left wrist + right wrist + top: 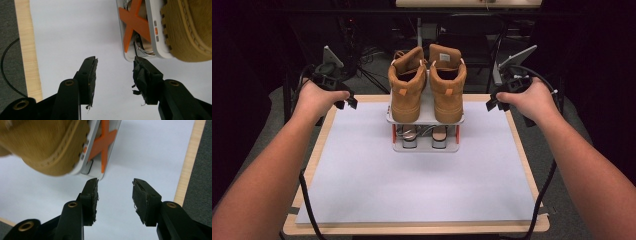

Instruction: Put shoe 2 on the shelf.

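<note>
I have both grippers held up over the far corners of the table (362, 200), one on each side of a small two-level shoe rack (426, 120) that stands at the far middle of the pale mat (412, 185).

The pair of tan boots (427, 85) sits on the rack's top shelf, heels toward me, side by side and touching or nearly so. On the lower shelf I can make out another pair of shoes (424, 136), but they are too dark and small to tell more. Orange cross braces (132, 23) close the rack's ends.

My left gripper (343, 98) hovers near the far left edge of the mat, well apart from the rack. In the left gripper view its jaws stand wide apart with nothing between them but bare mat; the rack's end and the boot's sole (190, 30) lie just past the tip of one jaw, not touching as far as I can tell. The pads (93, 80) look frayed at the edges.

My right gripper (496, 100) mirrors it near the far right edge, also clear of the rack. In the right gripper view (115, 182) its jaws are likewise spread wide and hold nothing; the rack's corner with its orange brace (105, 142) sits just beyond one jaw tip, the boot overhanging it.

A black cable (307, 200) trails from each gripper down past the table's near corners.
</note>
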`<action>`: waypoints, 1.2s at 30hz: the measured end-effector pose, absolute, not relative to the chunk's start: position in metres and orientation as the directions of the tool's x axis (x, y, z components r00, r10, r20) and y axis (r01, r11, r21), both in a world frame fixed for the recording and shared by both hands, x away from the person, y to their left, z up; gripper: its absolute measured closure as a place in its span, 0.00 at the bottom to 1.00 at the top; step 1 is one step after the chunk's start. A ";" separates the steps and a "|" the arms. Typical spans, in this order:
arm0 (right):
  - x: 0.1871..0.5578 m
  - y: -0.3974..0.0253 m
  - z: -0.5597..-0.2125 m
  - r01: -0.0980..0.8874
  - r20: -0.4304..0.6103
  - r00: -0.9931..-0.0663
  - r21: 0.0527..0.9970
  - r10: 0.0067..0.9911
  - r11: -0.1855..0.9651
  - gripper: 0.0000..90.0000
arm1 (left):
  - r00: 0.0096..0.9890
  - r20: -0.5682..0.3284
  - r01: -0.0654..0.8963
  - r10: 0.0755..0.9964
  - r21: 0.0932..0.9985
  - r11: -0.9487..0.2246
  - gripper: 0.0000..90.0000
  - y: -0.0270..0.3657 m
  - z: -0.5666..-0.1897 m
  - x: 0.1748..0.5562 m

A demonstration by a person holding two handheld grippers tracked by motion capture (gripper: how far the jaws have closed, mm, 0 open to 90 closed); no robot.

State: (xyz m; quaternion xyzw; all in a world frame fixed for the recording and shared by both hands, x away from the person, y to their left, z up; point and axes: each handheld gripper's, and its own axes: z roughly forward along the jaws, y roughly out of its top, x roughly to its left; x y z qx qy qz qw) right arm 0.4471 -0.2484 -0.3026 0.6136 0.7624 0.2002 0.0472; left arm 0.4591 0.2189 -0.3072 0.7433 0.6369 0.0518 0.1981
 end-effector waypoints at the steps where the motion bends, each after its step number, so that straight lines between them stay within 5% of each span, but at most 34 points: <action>1: 0.447 -0.248 -0.303 0.917 0.174 -0.243 0.363 0.954 0.167 0.61 | 0.183 -0.175 0.926 0.967 0.360 -0.110 0.59 0.219 -0.307 0.459; 13: 0.421 -0.249 -0.350 0.916 0.132 -0.296 0.319 0.946 0.243 0.60 | 0.248 -0.171 0.926 0.953 0.331 -0.182 0.59 0.217 -0.346 0.443; 36: 0.383 -0.256 -0.437 0.916 0.203 -0.329 0.307 0.922 0.259 0.58 | 0.381 -0.209 0.898 0.901 0.314 -0.307 0.58 0.199 -0.438 0.401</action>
